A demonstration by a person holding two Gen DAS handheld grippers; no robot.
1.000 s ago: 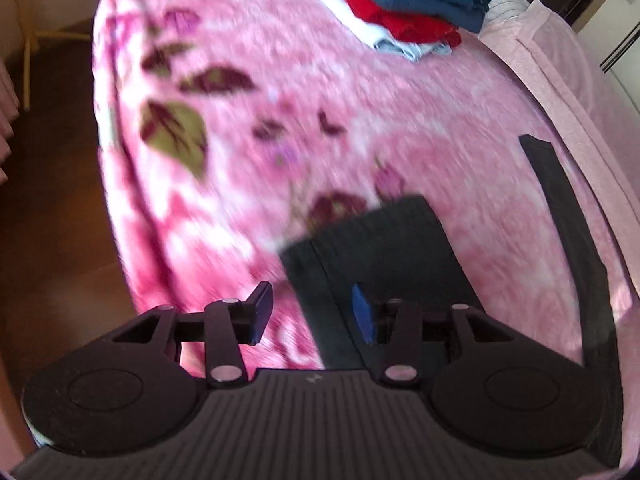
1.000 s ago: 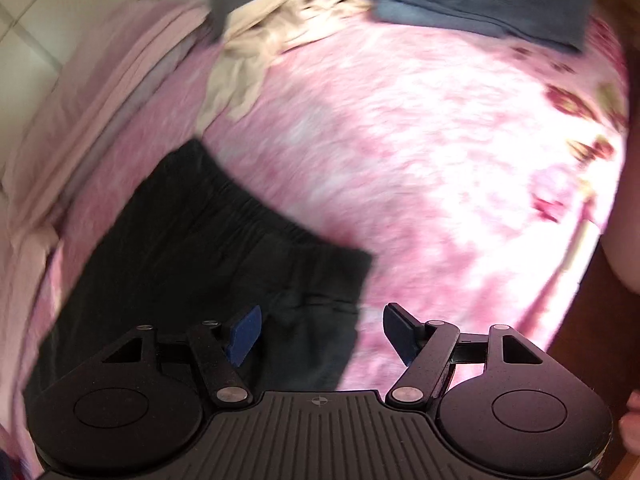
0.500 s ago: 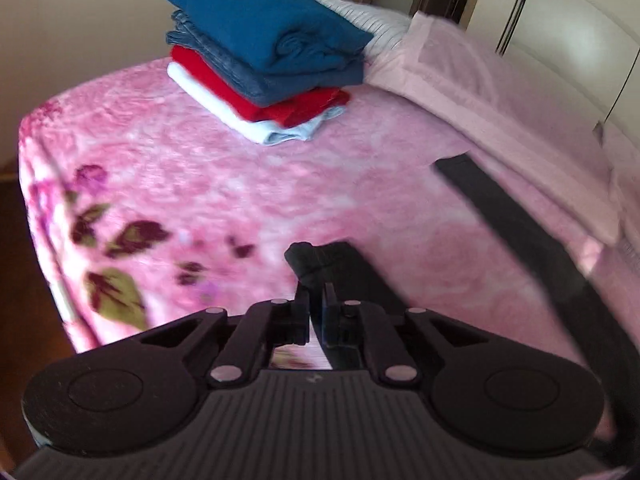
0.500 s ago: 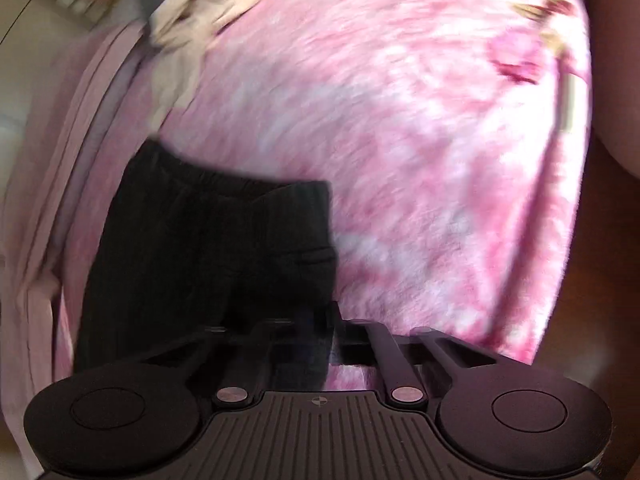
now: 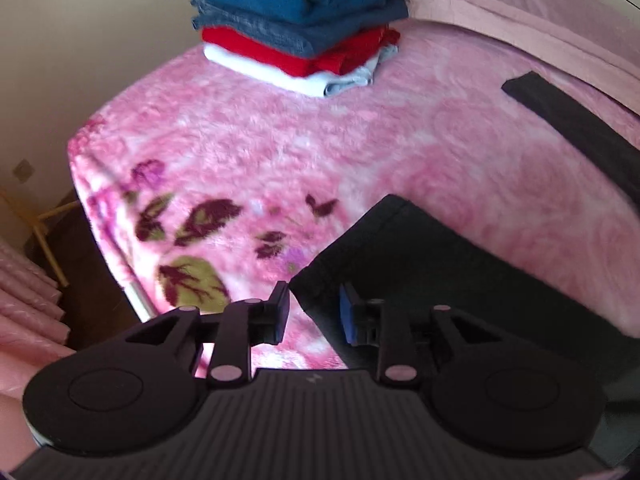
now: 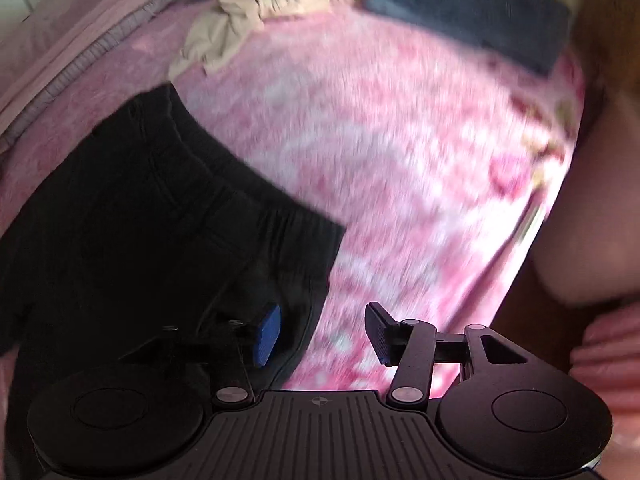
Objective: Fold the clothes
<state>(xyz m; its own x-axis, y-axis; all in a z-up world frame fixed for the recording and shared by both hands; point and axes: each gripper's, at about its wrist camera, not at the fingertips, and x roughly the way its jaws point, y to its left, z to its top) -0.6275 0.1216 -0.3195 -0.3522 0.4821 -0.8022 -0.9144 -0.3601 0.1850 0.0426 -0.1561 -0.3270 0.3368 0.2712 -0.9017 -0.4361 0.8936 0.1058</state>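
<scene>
Black trousers (image 5: 420, 272) lie flat on the pink flowered blanket (image 5: 280, 152), with a second leg (image 5: 568, 128) stretching away at the right. My left gripper (image 5: 314, 314) hovers over the hem corner of the near leg. Its jaws are opening, and the corner lies between them without the pads pressing on it. In the right wrist view the trousers (image 6: 140, 220) show their elastic waistband. My right gripper (image 6: 322, 336) straddles the waist's side edge, and its jaws are opening too. Its left pad is over the black cloth and its right pad over the blanket.
A stack of folded clothes (image 5: 296, 20), blue on red on white, sits at the bed's far corner. A crumpled beige garment (image 6: 256, 12) and grey-blue jeans (image 6: 480, 12) lie at the other end. Pale pink pillows (image 5: 540, 12) line the headboard side. The bed's edge (image 5: 120, 272) drops to a dark floor.
Both grippers stood open a second ago and were shut on the trousers' edge half a second ago. Both have now let go and stand apart, and the left view has rolled.
</scene>
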